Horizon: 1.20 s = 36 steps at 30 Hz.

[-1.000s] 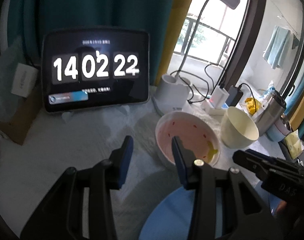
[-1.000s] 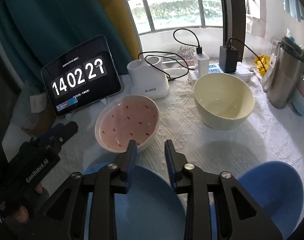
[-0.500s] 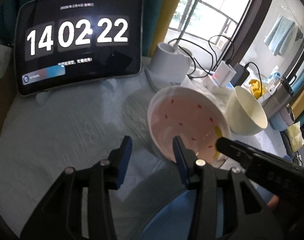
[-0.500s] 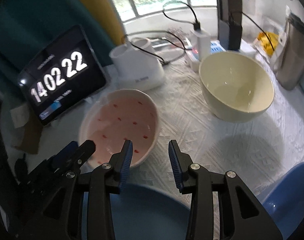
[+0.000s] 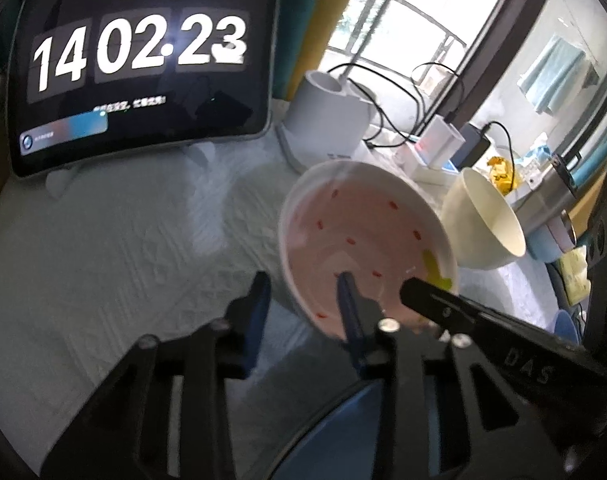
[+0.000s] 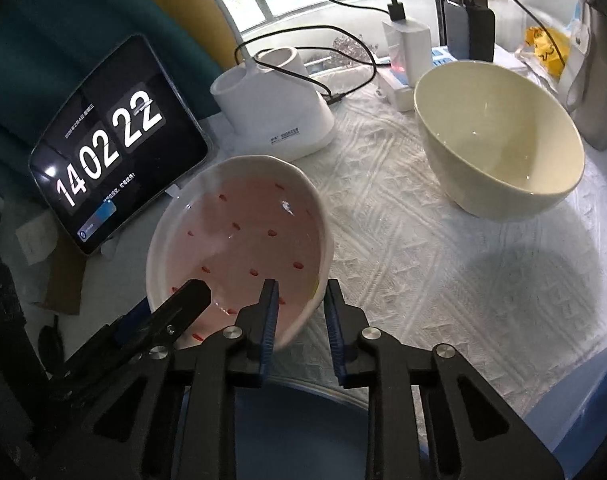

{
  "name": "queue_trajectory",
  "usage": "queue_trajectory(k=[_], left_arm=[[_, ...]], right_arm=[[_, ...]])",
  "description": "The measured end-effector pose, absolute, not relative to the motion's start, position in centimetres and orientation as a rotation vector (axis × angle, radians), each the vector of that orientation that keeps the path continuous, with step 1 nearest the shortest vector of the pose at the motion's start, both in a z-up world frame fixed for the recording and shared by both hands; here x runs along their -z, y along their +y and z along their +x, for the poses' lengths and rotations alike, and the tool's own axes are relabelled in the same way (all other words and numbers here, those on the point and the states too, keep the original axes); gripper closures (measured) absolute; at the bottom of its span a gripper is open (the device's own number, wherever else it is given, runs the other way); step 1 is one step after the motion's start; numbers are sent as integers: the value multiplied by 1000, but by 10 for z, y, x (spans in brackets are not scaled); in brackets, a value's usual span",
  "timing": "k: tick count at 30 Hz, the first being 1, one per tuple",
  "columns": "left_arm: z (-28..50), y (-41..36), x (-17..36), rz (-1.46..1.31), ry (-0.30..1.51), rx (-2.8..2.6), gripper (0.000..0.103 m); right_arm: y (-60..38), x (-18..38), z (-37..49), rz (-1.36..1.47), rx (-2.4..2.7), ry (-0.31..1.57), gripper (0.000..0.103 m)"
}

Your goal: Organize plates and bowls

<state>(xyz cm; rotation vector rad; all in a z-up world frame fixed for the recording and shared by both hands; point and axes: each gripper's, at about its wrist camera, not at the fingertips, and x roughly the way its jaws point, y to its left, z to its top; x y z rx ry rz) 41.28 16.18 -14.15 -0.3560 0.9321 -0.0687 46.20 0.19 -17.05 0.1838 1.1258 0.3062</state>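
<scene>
Both of your grippers point steeply down at the near rim of the pink bowl (image 6: 239, 240), which sits on the white-clothed bench (image 6: 423, 280) in front of the tablet clock (image 6: 111, 152).

Your left gripper (image 5: 303, 300) straddles the bowl's near-left rim: one blue pad is inside the bowl, the other outside over the cloth. Its jaws are closing, with the rim between them and a clear gap on the outer side; the pads do not yet press.

Your right gripper (image 6: 301, 312) straddles the near-right rim the same way. Its jaws are closing and narrowly apart; whether the pads touch the wall you cannot tell.

A blue plate (image 6: 303, 432) lies directly below both grippers, near the pink bowl.

Only the right wrist view shows the cream bowl (image 6: 499, 148) in full, well apart to the right, and the white charging stand (image 6: 279, 116) behind. Only the left wrist view shows a yellow patch (image 5: 435, 268) inside the pink bowl
</scene>
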Motion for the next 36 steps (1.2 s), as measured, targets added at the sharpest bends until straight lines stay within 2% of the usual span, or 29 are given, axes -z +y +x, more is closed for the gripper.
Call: queue_trajectory(k=[12,36], left_arm=[[399,160,125,-339,881,69,73],[347,126,72,-277,782,90,73]], right_arm=[[2,159,448,168,-320,1101,81],[-30,96,397,183,-343,973,81]])
